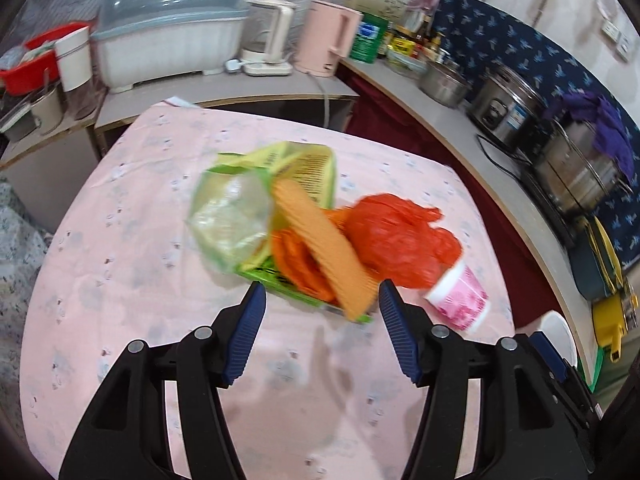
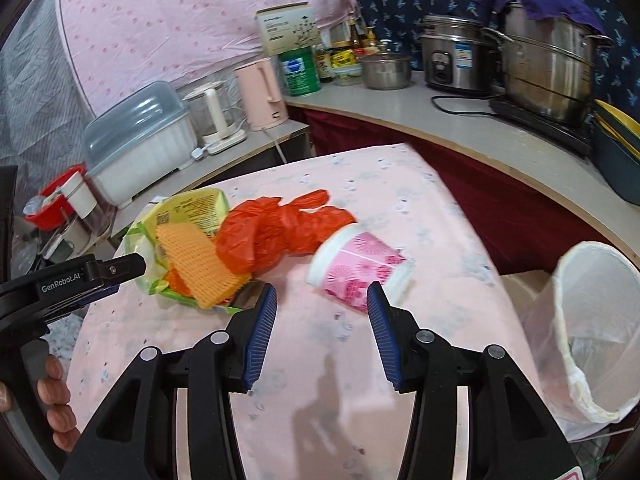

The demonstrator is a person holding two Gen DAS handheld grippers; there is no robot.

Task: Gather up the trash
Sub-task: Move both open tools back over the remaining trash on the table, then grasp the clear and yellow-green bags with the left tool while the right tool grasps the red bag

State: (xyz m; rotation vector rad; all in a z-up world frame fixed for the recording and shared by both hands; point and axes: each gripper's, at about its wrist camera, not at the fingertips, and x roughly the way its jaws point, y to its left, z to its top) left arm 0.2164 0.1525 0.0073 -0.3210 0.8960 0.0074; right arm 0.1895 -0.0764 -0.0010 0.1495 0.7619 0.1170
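Pink cloth (image 1: pixel 120 280) covers a small table in a crowded kitchen corner, where trash lies in a loose heap: a green wrapper (image 1: pixel 256 208), an orange foam net (image 1: pixel 324 248) leaning across it, a crumpled red bag (image 1: pixel 400 236) and a pink paper cup (image 2: pixel 360 268) tipped on its side. Seen from the left wrist, the left gripper (image 1: pixel 322 298) hovers above the cloth with its blue pads apart and nothing between them, the net's lower end just past its tips at 12 o'clock and the cup at 3 o'clock. The right gripper (image 2: pixel 322 296) is likewise spread and empty, the cup just beyond its tips at 1 o'clock, the heap at 10 o'clock. A lined bin (image 2: pixel 592 336) stands off the table's edge at 3 o'clock in the right wrist view. A kettle (image 2: pixel 262 94), a dish box (image 2: pixel 136 140) and steel pots (image 2: pixel 548 60) crowd the counter behind.
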